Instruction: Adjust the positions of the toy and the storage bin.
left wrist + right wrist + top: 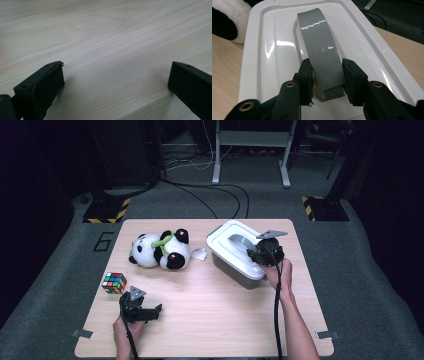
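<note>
A grey box with a white lid (pixel 223 241) stands at the right of the wooden table (pixel 210 315). Over the lid (pixel 262 50) arches a glossy grey handle (pixel 319 47). My right gripper (pixel 327 64) is shut on this handle, one pad on each side of its near end. In the high view the right gripper (pixel 256 254) sits on the box's near right corner, by the handle (pixel 239 240). My left gripper (pixel 158 310) lies low at the table's front left, open, with only bare wood (pixel 112 37) between the wide-set jaws of the left gripper (pixel 116 75).
A plush panda (pixel 160 251) lies left of the box, with a small white tag (pixel 199 254) beside it; the panda's edge (pixel 227 22) touches the lid's far corner. A colour cube (pixel 114 283) sits near the table's left edge. Beyond the table are cables and stand legs on the floor.
</note>
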